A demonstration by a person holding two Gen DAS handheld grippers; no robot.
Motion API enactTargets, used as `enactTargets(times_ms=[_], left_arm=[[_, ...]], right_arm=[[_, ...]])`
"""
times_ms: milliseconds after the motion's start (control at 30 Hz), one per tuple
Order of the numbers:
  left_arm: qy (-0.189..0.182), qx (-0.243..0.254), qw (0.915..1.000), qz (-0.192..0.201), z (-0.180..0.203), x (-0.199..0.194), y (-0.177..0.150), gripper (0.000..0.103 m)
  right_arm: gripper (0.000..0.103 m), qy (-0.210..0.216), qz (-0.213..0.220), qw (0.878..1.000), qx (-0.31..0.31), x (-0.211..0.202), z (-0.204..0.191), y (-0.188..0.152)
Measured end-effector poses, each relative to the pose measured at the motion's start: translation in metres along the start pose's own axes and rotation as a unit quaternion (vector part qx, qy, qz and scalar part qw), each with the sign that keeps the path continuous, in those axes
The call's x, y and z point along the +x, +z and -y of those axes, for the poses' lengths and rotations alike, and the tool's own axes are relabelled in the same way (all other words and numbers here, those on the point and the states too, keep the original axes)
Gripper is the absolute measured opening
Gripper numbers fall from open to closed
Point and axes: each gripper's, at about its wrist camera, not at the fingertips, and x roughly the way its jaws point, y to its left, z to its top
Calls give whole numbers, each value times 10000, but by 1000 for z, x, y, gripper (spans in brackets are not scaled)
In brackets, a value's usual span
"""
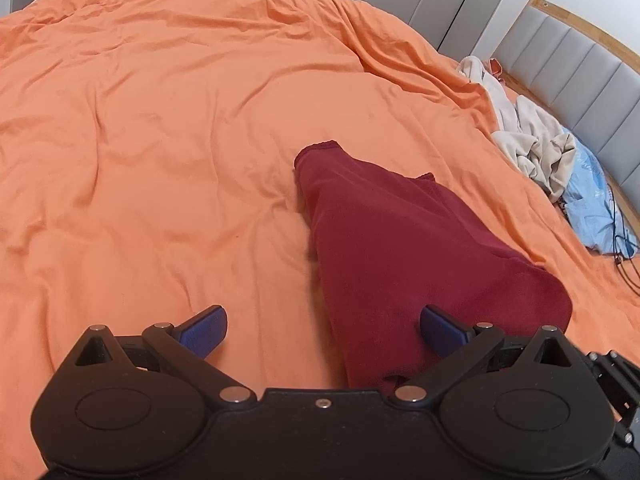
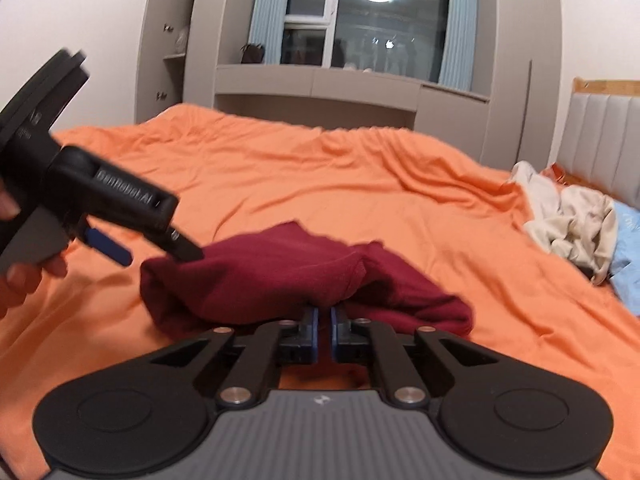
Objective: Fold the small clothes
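Note:
A dark red small garment [image 1: 404, 248] lies partly folded on the orange bedspread [image 1: 160, 140]. In the left wrist view my left gripper [image 1: 324, 330] is open, its blue pads [image 1: 206, 330] spread wide above the garment's near left edge, holding nothing. In the right wrist view my right gripper [image 2: 324, 322] is shut on the near edge of the red garment [image 2: 280, 276], which bulges up just past its fingers. The left gripper [image 2: 152, 248] also shows there at the left, held by a hand, its tip at the garment's left end.
A pile of beige clothes [image 1: 536, 144] and a light blue cloth [image 1: 592, 200] lie at the bed's right edge by the grey padded headboard [image 1: 580, 64]. Dark cables [image 1: 624, 248] trail there. Cabinets and a window [image 2: 368, 16] stand beyond the bed.

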Motion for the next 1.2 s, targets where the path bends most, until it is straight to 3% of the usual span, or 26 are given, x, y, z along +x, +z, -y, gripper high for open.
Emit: enactTargets(times_ms=[100,300,400,567,633,667,733,900,1033,1100,1133,1200], left_arm=[[-110,-43,9999,-53,-1,1,-1,103],[-6,95,9994,-324,0,15,-15,103],[21,58,9995,-309,-4,18,-20,103],[19,111,9995,-307,-4,17,-19,103],[-13,82,9995,-312,-5,17,-18,103],[-22,66,9995,-318,-6,17,-18,103],[-27,56,9994,-328,-5,18,-17,103],[-14,60,9995,-320,-5,18,-17,103],[-6,36,9994,-340,-5,18,-16,103],[5,41,9994,-340,-5,18,-15,103],[12,43,9994,-340,-4,18,-15,103],[27,41,9994,-355,-3,17,-14,103]], right_arm=[[5,-252,124,9996,-48,-8,5,1],[6,-130,-457,9985,255,-2,16,-20],[9,-97,-371,9988,301,-7,18,-18],[40,-77,-463,9975,527,-14,24,-20],[63,-88,-409,9957,823,-19,35,-20],[69,-112,-392,9943,990,-20,42,-19],[69,-174,-316,9909,1295,-25,60,-17],[65,-499,-375,9854,1584,-10,99,-10],[55,-266,-558,9830,1729,19,118,-9],[41,-186,-661,9806,1838,35,123,-10],[21,-190,-673,9806,1829,40,124,-10],[13,-205,-525,9852,1619,42,123,-7]])
